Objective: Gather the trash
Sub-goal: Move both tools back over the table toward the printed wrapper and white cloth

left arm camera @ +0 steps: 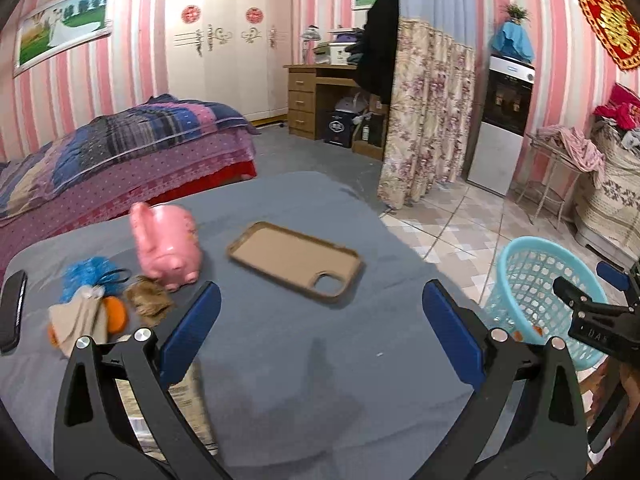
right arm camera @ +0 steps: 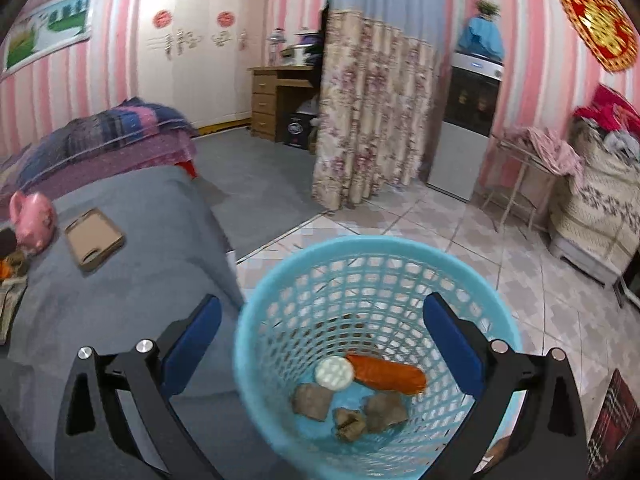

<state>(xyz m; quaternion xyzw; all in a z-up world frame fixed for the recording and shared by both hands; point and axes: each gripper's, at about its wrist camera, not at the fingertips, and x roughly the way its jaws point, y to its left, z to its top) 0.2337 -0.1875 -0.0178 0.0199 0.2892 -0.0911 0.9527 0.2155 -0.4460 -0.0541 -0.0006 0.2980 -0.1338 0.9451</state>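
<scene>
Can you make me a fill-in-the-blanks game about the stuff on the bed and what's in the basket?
1. The piggy bank on the grey cover is coloured ____.
2. The brown phone case lies with its hollow side facing ____.
3. The right gripper hangs, jaws open, over the blue ____.
4. Beside the brown crumpled scraps lies a long wrapper coloured ____.

Missing words: pink; up; basket; orange

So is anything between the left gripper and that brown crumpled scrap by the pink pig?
Nothing visible. The left gripper is open over bare cloth; the scrap lies to its left, in front of the pig.
</scene>
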